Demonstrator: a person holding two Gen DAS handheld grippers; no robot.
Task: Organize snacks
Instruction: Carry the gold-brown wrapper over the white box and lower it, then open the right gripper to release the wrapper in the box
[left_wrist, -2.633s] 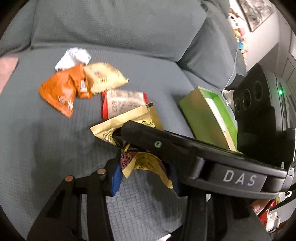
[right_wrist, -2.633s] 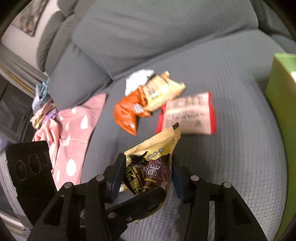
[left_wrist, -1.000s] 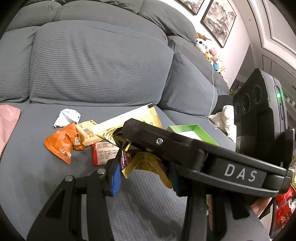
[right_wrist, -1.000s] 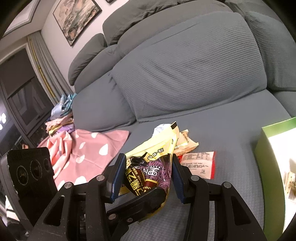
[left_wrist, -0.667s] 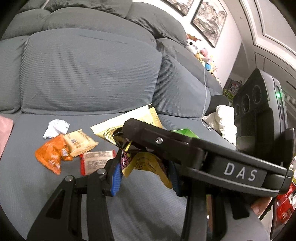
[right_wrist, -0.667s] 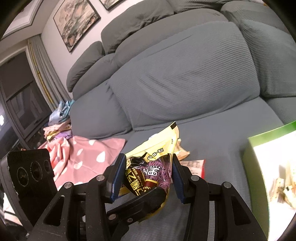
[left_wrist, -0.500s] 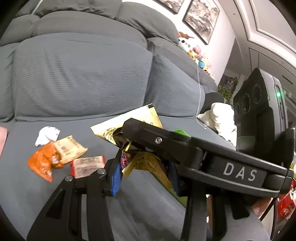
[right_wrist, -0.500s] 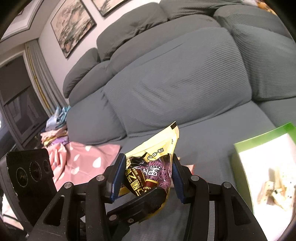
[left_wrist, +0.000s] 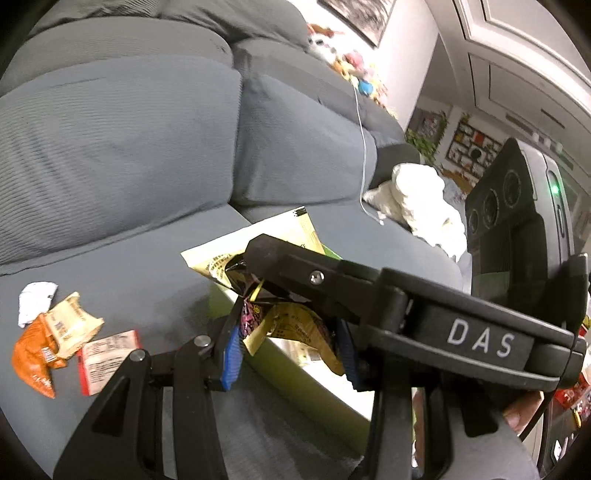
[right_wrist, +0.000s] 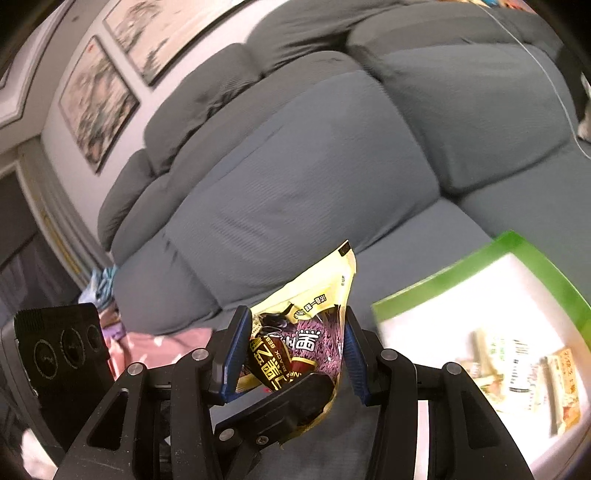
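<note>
Both grippers clamped on one yellow snack bag (right_wrist: 310, 332), held above sofa (left_wrist: 122, 147).
L gripper (left_wrist: 288, 343) & R gripper (right_wrist: 291, 350) angled downward, crossed; bag by green box (right_wrist: 517, 258), pkts inside.

A grey sofa (left_wrist: 110, 147) with ribbed fabric fills most of both views, its seat (left_wrist: 140, 266) running under plump back cushions (right_wrist: 314, 177). A white cable (left_wrist: 364, 147) trails down over the right-hand cushion in the left wrist view, ending near a crumpled white cloth (left_wrist: 417, 206) on the seat. Soft toys (left_wrist: 351, 66) sit along the sofa's top edge. Framed pictures (right_wrist: 96, 99) hang on the wall behind. A pink cloth (right_wrist: 162, 350) lies on the seat, and folded clothes (right_wrist: 99, 288) are piled just beyond it
</note>
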